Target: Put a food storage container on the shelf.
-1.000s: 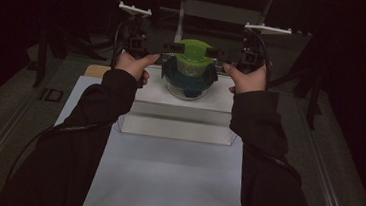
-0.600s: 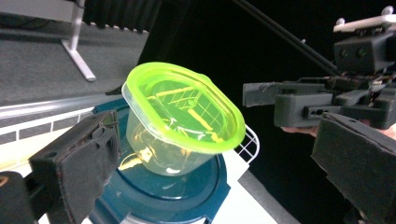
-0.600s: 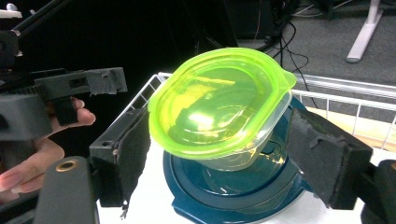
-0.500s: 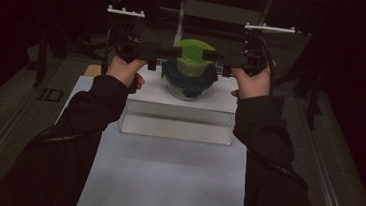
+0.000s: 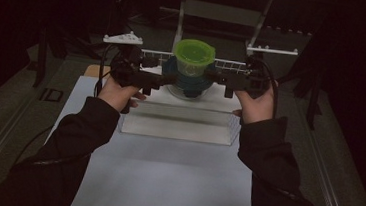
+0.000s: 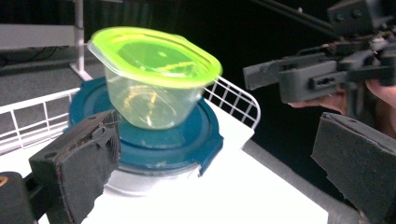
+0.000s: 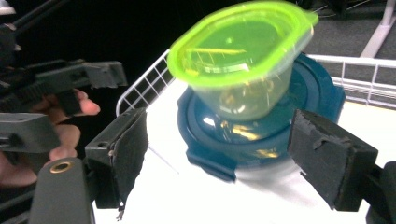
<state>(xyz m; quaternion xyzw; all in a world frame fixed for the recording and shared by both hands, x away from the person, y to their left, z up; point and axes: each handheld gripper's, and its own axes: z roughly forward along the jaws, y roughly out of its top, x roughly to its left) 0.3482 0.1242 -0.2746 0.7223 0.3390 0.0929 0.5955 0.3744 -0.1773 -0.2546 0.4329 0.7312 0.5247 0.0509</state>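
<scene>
Green-lidded tub [image 5: 193, 59] sits on a blue-lidded bowl [image 5: 189, 81], on a white box [image 5: 179, 120] on the desk [image 5: 164, 181], wire rack [image 5: 229, 65] behind. It could tip off if a claw bumps it. Left claw [image 5: 165, 79] and right claw [image 5: 212, 77] have just been opening; both stand wide apart beside the bowl, holding nothing.

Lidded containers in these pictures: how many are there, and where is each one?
2. The clear container with the green lid stands on top of the container with the blue lid, which sits on the white platform between the two open grippers. Others may be hidden in the dark.
</scene>
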